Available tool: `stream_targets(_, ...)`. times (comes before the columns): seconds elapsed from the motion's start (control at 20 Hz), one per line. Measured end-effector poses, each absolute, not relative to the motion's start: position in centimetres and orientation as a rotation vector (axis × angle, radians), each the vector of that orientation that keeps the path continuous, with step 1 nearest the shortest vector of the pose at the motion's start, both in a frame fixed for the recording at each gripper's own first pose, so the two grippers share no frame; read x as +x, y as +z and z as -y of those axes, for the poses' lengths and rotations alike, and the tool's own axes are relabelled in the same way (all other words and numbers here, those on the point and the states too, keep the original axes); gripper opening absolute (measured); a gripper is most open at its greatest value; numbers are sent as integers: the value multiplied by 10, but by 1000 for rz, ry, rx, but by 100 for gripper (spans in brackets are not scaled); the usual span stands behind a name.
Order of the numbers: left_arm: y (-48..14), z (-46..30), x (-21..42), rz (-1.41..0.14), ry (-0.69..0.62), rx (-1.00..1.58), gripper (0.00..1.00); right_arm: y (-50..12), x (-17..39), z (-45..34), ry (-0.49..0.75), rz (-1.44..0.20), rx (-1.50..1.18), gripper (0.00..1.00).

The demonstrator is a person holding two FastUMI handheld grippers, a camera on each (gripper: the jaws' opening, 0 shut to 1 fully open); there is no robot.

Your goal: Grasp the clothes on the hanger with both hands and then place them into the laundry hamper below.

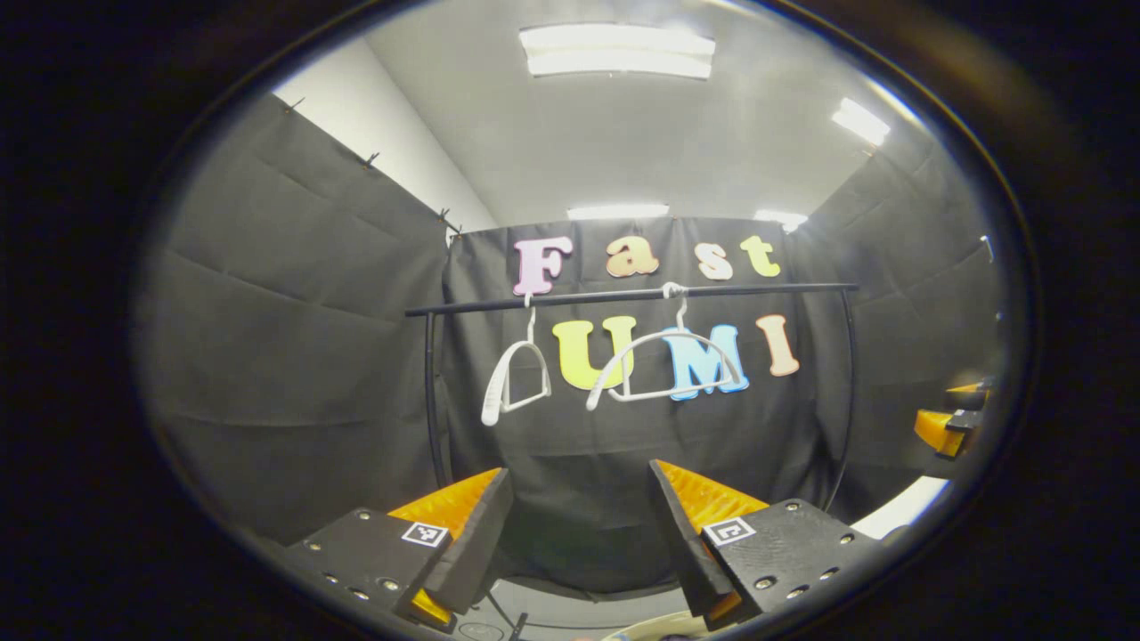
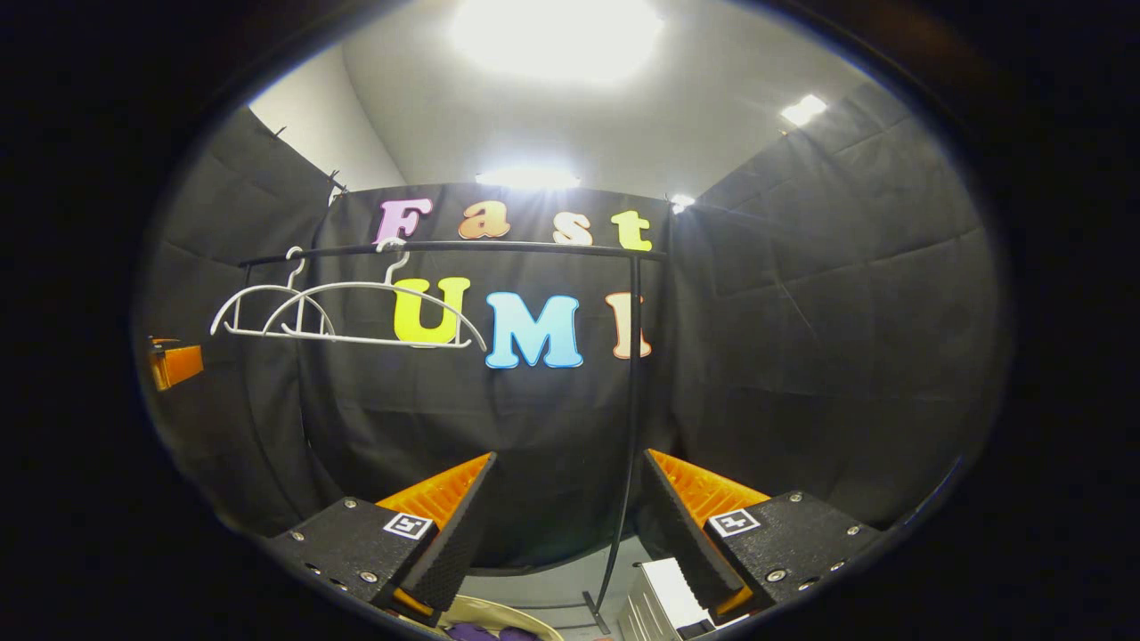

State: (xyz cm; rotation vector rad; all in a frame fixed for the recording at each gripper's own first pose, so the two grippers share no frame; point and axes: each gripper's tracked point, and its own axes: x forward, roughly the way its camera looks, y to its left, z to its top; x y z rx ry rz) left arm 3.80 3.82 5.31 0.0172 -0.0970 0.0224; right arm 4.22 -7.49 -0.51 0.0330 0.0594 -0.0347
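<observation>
At the bottom of the left gripper view, the left claw [image 1: 581, 525] has its two fingers spread wide with nothing between them. Below them a sliver of pale floor and a cream-coloured curved edge show, too cut off to identify. Farther off, a black clothes rail [image 1: 632, 295] runs across in front of the cloth wall, and two white hangers hang from it, both bare: the left hanger [image 1: 515, 374] turned nearly edge-on, the right hanger [image 1: 663, 365] seen more broadly. At the right edge of this view the other claw [image 1: 948, 418] shows in part, well apart from the rail.

At the bottom of the right gripper view, the right claw [image 2: 565, 516] is likewise spread, empty. Just below its fingers lies the cream rim of the laundry hamper [image 2: 508, 614], with a bit of purple clothes [image 2: 485, 633] inside it. Beside that stands a white box-like object [image 2: 663, 601], unclear in kind. Beyond, the rail's upright post [image 2: 632, 392] rises to the bar, and the two bare hangers hang near its left end, overlapping from this angle.
</observation>
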Motion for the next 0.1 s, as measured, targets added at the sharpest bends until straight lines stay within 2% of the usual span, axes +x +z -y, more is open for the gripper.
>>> stream_targets(0.1, 52, -39, 39, 99, 27, 24, 93, -5, 41, 76, -39, -61, 39, 96)
